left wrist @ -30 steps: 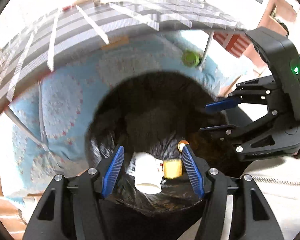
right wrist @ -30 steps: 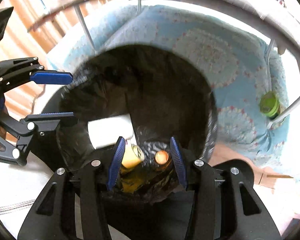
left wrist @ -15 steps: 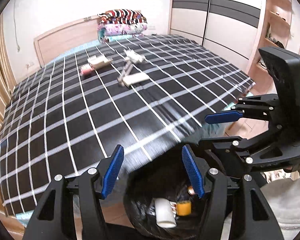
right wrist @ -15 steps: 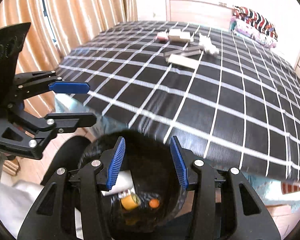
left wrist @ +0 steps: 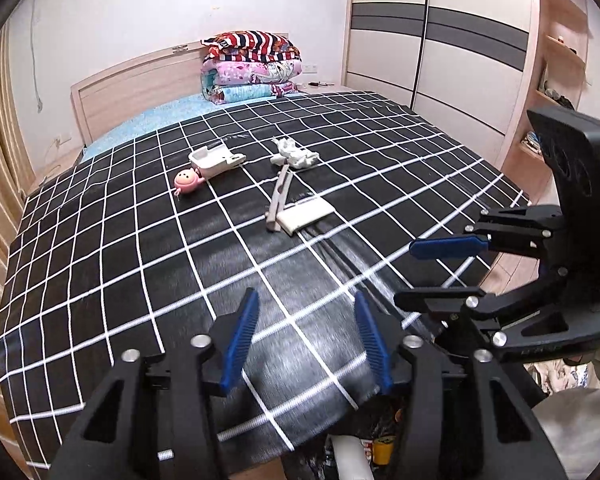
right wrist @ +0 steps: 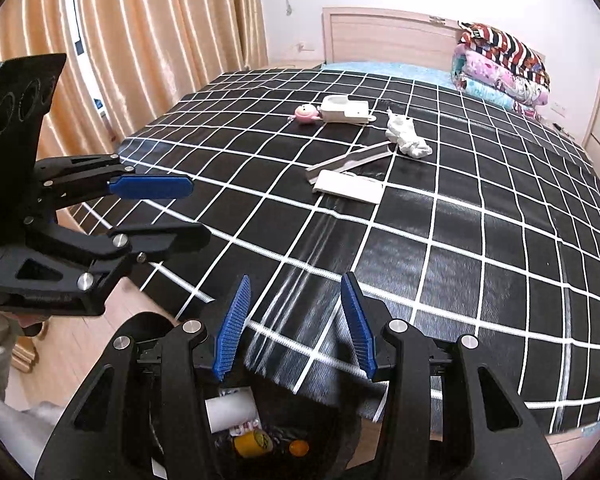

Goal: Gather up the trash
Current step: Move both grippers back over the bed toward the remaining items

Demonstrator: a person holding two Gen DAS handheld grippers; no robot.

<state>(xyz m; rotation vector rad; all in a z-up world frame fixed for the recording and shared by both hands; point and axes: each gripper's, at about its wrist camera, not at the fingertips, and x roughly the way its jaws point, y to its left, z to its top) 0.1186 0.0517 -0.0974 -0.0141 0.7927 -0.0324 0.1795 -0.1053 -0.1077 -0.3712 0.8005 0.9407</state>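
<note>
Trash lies on the black checked bed cover [left wrist: 148, 264]: a crumpled white tissue [left wrist: 294, 153] [right wrist: 406, 138], a flat white wrapper [left wrist: 307, 215] [right wrist: 348, 187], a grey strip [left wrist: 278, 197] [right wrist: 350, 159], a white plastic tray [left wrist: 214, 157] [right wrist: 345, 110] and a pink round toy [left wrist: 188, 181] [right wrist: 306, 114]. My left gripper [left wrist: 306, 340] is open and empty at the bed's near edge. My right gripper [right wrist: 296, 326] is open and empty beside it, also seen in the left wrist view [left wrist: 440, 270]. The black-lined bin [right wrist: 276, 440] below holds a white cup [right wrist: 230, 408] and yellow pieces.
Folded colourful quilts [left wrist: 252, 66] are stacked at the headboard. A wardrobe [left wrist: 440, 40] stands to the right of the bed, curtains [right wrist: 140, 40] to the left. Wooden floor [right wrist: 80, 332] shows beside the bin.
Both grippers have tilted up from looking down into the bin to facing the bed top. Both remain open and empty.
</note>
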